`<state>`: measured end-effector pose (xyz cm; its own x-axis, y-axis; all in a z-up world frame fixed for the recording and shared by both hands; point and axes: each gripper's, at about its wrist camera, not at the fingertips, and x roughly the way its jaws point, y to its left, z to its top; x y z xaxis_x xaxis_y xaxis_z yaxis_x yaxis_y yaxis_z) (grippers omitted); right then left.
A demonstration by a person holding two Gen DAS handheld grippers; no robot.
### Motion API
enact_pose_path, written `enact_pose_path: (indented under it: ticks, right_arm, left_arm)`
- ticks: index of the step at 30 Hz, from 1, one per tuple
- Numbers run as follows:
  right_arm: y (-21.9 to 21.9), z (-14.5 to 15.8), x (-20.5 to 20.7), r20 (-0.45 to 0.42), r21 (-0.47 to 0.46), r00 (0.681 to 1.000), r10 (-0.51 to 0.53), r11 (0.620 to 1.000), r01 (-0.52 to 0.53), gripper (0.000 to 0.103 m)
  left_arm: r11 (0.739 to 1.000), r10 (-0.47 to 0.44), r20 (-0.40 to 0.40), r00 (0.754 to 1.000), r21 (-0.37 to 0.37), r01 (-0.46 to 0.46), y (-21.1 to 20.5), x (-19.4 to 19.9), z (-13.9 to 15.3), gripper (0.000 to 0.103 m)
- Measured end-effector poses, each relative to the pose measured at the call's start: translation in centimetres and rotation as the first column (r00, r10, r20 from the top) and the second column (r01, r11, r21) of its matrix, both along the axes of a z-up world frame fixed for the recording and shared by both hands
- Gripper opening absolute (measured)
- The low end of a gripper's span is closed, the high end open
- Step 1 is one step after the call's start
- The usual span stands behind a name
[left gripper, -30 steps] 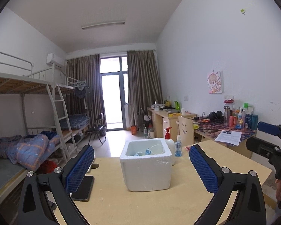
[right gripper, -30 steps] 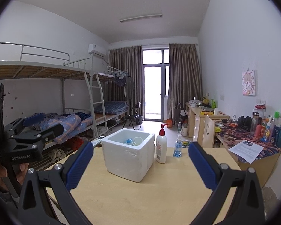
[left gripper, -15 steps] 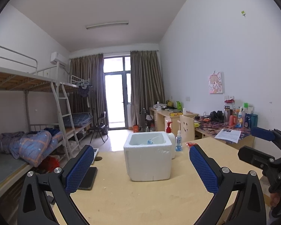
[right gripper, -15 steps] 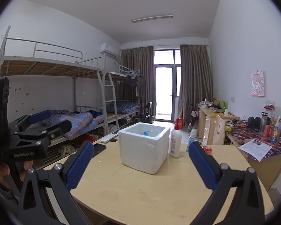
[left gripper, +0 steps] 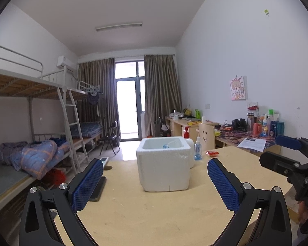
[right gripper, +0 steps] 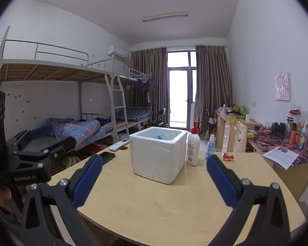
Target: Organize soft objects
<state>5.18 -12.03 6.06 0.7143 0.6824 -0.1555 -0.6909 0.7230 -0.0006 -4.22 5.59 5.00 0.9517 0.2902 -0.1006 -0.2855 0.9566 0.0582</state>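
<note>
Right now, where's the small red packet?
The small red packet lies on the table, right of the blue spray bottle and pump bottle, beyond the foam box.

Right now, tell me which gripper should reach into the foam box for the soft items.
Probably left. The left gripper faces the foam box squarely, centred between its open fingers. The right gripper is also open and empty, but sees the box corner-on.

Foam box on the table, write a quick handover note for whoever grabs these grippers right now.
Left gripper: open, empty, held back from the table.
Right gripper: open, empty, also short of it.
Foam box: mid-table, open-topped, with blue and white items inside; what they are is unclear.
Done: apparently some items boxed.
Left: no other soft things visible on the table; check before closing out.
</note>
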Motion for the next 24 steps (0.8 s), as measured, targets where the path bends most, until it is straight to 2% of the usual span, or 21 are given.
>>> enact_pose_path:
  ticks: [10, 15, 24]
  right_arm:
    - [-0.1, -2.3, 0.8, -0.030, -0.009, 0.998, -0.063, 0.998, 0.062, 0.102]
    - [-0.1, -3.6, 0.4, 0.000, -0.015, 0.994, -0.111, 0.994, 0.111, 0.102]
    - [-0.2, -5.2, 0.8, -0.049, -0.003, 0.994, -0.095, 0.996, 0.095, 0.102]
  left_arm:
    - [1.000, 0.011, -0.004, 1.000, -0.017, -0.011, 0.3, 1.1, -2.8, 0.102]
    - [0.999, 0.021, 0.012, 1.000, -0.035, -0.021, 0.8, 0.9, -3.7, 0.102]
    - [0.998, 0.006, -0.009, 1.000, -0.064, -0.006, 0.9, 1.2, -5.0, 0.102]
